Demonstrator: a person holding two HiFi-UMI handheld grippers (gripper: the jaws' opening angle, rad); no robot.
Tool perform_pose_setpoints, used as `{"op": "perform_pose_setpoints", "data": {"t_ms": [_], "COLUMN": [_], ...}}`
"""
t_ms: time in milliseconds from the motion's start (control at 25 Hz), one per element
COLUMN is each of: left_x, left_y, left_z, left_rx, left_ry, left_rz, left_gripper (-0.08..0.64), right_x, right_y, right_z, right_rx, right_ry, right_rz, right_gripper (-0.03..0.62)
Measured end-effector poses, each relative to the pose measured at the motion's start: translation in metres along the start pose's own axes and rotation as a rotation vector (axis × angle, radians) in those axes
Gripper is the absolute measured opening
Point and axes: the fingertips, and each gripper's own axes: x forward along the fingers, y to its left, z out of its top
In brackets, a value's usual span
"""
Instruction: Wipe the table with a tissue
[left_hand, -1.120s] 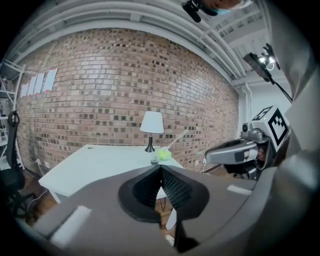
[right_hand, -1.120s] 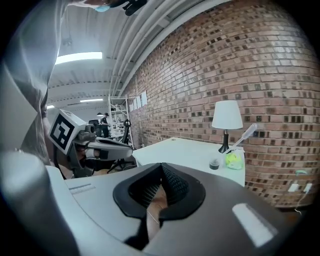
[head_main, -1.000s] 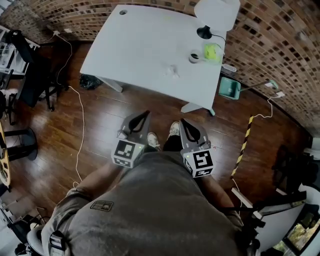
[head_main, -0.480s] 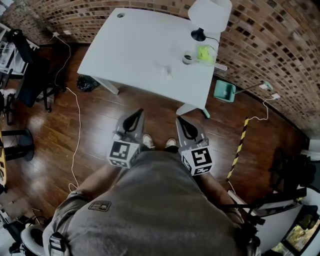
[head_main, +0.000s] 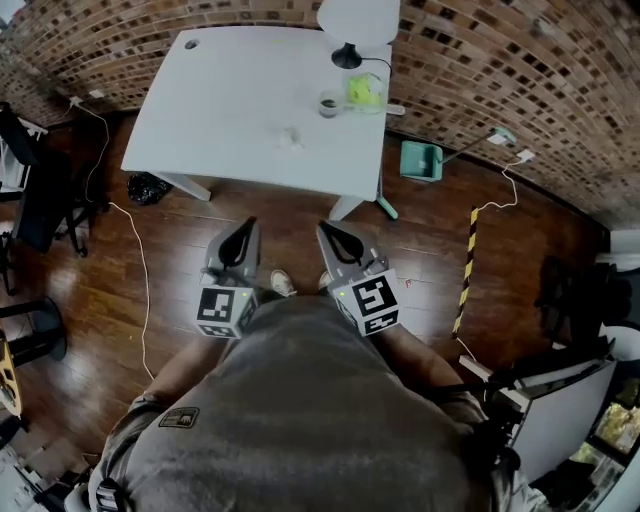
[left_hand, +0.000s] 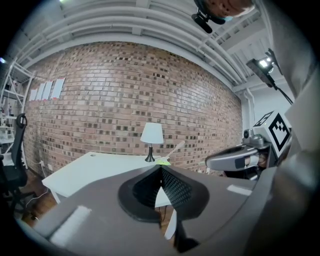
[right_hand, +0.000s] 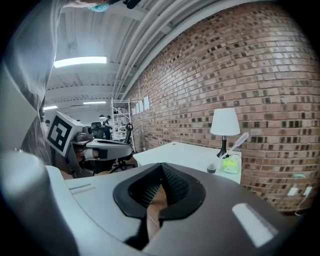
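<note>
A crumpled white tissue (head_main: 291, 137) lies on the white table (head_main: 220, 100), toward its near right part. I stand on the wooden floor a step back from the table. My left gripper (head_main: 244, 227) and right gripper (head_main: 326, 230) are held side by side in front of my body, both pointing at the table and well short of it. Both are shut with nothing between the jaws. The left gripper view shows its closed tips (left_hand: 161, 169) against the table (left_hand: 95, 170). The right gripper view shows its closed tips (right_hand: 161, 166), with the table (right_hand: 182, 152) beyond.
At the table's far right stand a white lamp (head_main: 356, 22), a small dark cup (head_main: 328, 104) and a green container (head_main: 364, 91). A teal dustpan (head_main: 421, 160) sits by the brick wall. Cables, a striped strip (head_main: 465, 270) and a black bag (head_main: 147, 187) lie on the floor.
The head view has swung, so the table and lamp sit further left and higher in the picture. Both grippers stay shut in front of my body, shifted a little left with it.
</note>
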Motion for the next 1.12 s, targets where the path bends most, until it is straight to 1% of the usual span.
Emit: {"op": "perform_pose_setpoints", "data": {"t_ms": [240,400,600,800,1120], "left_x": [0.003,0.006,0.007,0.008,0.008], "left_y": [-0.007,-0.011,-0.013,-0.010,0.002], "left_z": [-0.009,-0.005,-0.005,-0.012,-0.016], "left_rx": [-0.020,0.000,0.006,-0.027,-0.044], "left_ry": [0.029,0.023,0.023,0.026,0.027], "left_rz": [-0.008,-0.022,-0.029,-0.029,-0.025], "left_gripper": [0.002,0.002,0.002,0.002,0.002], "right_x": [-0.005,-0.006,-0.005,-0.003,0.007], "right_y": [0.001,0.001,0.001,-0.001,0.003], "right_z": [-0.005,-0.008,-0.011,-0.012,-0.011], "right_rx": [0.000,-0.001,-0.005,-0.005,-0.008], "right_ry": [0.013,0.027,0.033,0.039,0.045], "right_rz": [0.011,0.013,0.017,0.014,0.013], "right_gripper": [0.009,0.009,0.009,0.009,0.009]}}
